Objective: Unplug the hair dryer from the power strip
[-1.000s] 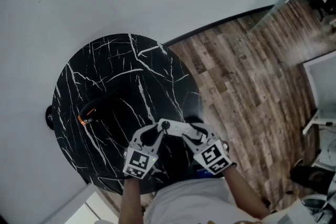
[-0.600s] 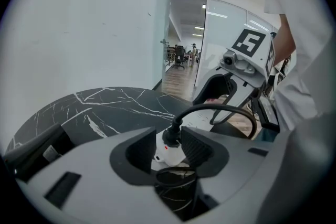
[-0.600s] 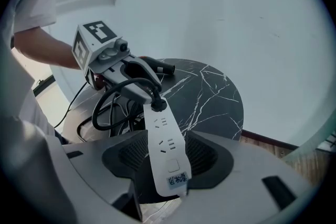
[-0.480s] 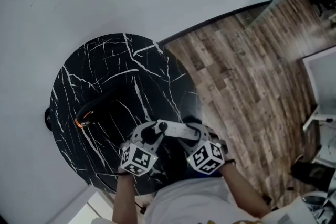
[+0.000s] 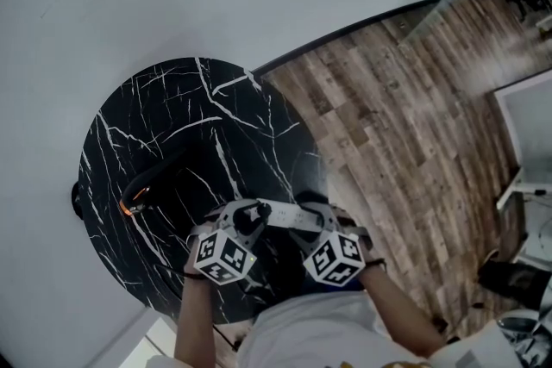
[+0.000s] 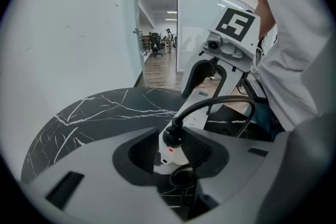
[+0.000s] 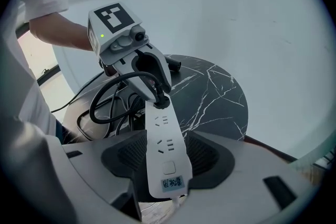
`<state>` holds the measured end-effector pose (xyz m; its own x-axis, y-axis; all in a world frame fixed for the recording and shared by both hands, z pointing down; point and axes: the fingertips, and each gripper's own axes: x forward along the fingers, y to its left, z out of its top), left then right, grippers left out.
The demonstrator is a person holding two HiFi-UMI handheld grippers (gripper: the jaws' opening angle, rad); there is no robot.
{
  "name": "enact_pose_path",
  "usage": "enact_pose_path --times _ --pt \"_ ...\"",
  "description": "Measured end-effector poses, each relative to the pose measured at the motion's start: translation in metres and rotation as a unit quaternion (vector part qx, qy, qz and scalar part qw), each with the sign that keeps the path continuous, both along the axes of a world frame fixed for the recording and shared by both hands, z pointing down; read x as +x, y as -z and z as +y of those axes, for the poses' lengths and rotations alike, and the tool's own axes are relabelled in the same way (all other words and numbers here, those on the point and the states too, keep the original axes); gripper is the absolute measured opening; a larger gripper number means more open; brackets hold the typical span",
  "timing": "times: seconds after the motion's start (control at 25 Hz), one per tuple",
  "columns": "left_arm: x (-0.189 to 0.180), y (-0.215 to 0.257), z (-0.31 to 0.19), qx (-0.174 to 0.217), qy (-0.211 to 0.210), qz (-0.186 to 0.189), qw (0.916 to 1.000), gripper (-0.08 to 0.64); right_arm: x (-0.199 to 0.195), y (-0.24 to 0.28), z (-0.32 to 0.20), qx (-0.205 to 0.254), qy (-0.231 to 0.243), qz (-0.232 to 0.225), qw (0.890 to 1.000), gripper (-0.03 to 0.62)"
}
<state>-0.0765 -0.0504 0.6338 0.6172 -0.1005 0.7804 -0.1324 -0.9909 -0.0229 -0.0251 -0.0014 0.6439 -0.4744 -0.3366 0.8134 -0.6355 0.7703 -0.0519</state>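
Firstly, at the far left of the round black marble desk [image 5: 172, 108] lies the hair dryer [image 5: 138, 196], a dark shape with a small orange glow; its body is hard to make out against the dark top. Next comes the left gripper [image 5: 247, 220], near the front edge of the desk. Its jaws stand partly apart around the black plug [image 6: 172, 136], which sits in the end socket of the white power strip [image 5: 280, 214]. One pad lies just beside the plug and the other is clear of it, so nothing is clamped. A black cable [image 6: 220, 105] arcs up from the plug. The strip lies flat on the desk and runs to the right into the right gripper [image 5: 309, 220]. Those jaws are opening, with the label end of the strip between them and a gap on each side. Further right is the wooden floor [image 5: 405, 116].
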Motion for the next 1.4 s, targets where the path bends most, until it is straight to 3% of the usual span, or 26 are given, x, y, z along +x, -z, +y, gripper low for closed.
enact_pose_path --times 0.16,0.56,1.0,1.4 --pt "0.003 -0.001 0.0 -0.007 -0.032 -0.016 0.9993 0.13 -0.005 0.003 0.0 -0.008 0.012 -0.011 1.0 0.221" --pt "0.006 -0.002 0.006 -0.007 -0.096 -0.041 0.9945 0.092 -0.01 -0.009 -0.002 -0.014 0.049 0.023 0.998 0.222" --pt "0.007 -0.002 0.008 0.014 -0.131 -0.062 0.9894 0.066 -0.01 -0.015 -0.004 -0.035 0.041 0.033 0.998 0.241" --pt "0.007 -0.005 0.009 0.006 -0.144 -0.072 0.9869 0.064 -0.014 -0.032 -0.002 -0.045 0.081 0.068 0.993 0.255"
